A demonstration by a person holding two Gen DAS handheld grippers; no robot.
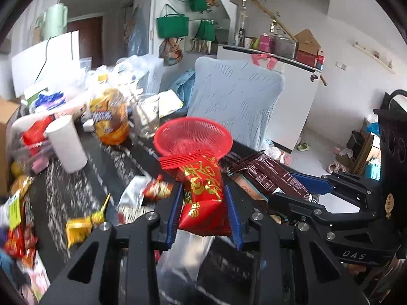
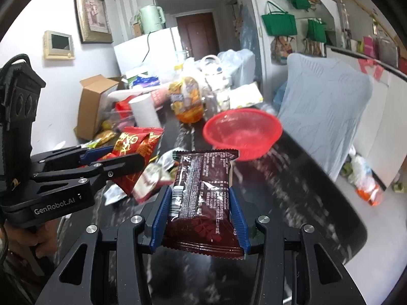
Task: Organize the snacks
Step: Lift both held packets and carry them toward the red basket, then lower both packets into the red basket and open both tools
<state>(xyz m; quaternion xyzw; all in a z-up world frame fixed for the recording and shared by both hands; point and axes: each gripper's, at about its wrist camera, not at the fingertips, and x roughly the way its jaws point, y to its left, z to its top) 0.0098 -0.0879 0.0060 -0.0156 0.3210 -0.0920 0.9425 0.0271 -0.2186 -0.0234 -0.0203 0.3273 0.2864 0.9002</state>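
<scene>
Listing items on one dark streaked table (image 2: 292, 178): two hand-held grippers, each pinching one snack packet. Left gripper (image 1: 204, 211), blue pads pressed on both sides of one red packet with gold lettering (image 1: 201, 190), held above the tabletop with its top edge overlapping the basket's near rim in the left wrist view. Right gripper (image 2: 201, 218), pads closed on the edges of one dark brown packet with white print (image 2: 203, 193), likewise lifted, just in front of the basket. One red mesh plastic basket (image 1: 193, 137), upright, nothing visible inside it, standing near the table's far right edge. One white paper cup (image 1: 67, 145), upright, left of the basket. One orange-yellow bag of snacks (image 1: 110, 119) beyond the cup. One yellow-wrapped sweet (image 1: 81, 226) lying loose on the table at the left. Further loose wrappers piled at the left edge, blurred, count uncertain. Three green tote bags (image 2: 279, 21) hanging on the far wall. One pale blue chair back (image 1: 236, 96) behind the basket.
</scene>
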